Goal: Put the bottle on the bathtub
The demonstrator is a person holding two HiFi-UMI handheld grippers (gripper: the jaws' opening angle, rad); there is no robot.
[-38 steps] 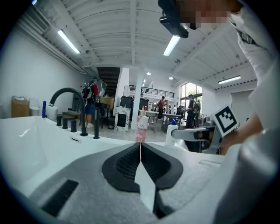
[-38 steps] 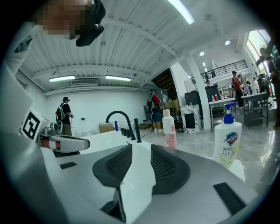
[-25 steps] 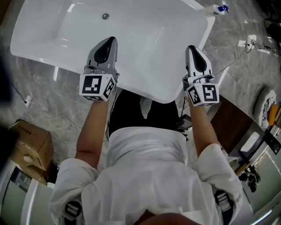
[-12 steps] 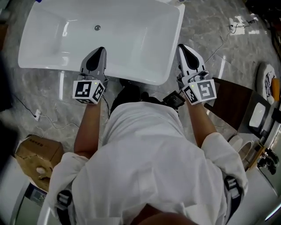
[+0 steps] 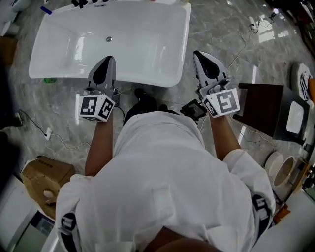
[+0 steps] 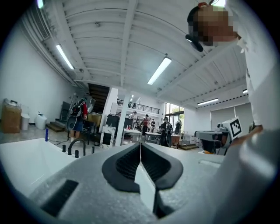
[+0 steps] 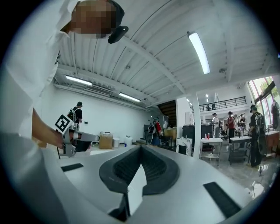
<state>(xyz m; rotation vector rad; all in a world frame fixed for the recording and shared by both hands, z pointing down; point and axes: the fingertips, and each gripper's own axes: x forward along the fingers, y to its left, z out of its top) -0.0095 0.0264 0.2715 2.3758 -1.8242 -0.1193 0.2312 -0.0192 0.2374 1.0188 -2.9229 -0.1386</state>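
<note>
Both claws have pulled back from over the basin since the earlier frames. The bathtub [image 5: 147, 54] now sits higher and further left in the head view. The left claw [image 5: 107, 63] hangs over the tub's near rim, and the right claw [image 5: 202, 56] is off the tub's right end, over the marble floor.

Left claw [image 6: 140, 151]: jaws closed tip to tip, nothing between them. Right claw [image 7: 140, 154]: same, pressed together and empty.

Neither claw has the bottle. The only candidate is a small blue-topped item [image 5: 46, 9] at the tub's far left corner. It also shows as a thin blue upright [image 6: 46, 134] past the rim, left of the black faucet [image 6: 76, 146]. It's too small to confirm as the bottle, and I can't tell whether it stands on the rim or on the floor behind it.

Handling, as a guess:
- **Weight and feel:** a small plastic bottle would be light, fairly stiff, smooth-walled and slick if wet.
- **Tipping:** tall and narrow, so it would tip easily on the glossy rim.
- **Where to grip:** across the body around mid-height, below the cap.
- **How to grip:** jaws opened first, squeeze moderate so it neither buckles nor squirts out.
- **Where to put it:** a flat stretch of rim, base down.

A cardboard box [image 5: 47, 177] sits on the floor to the left rear, away from all this.
</note>
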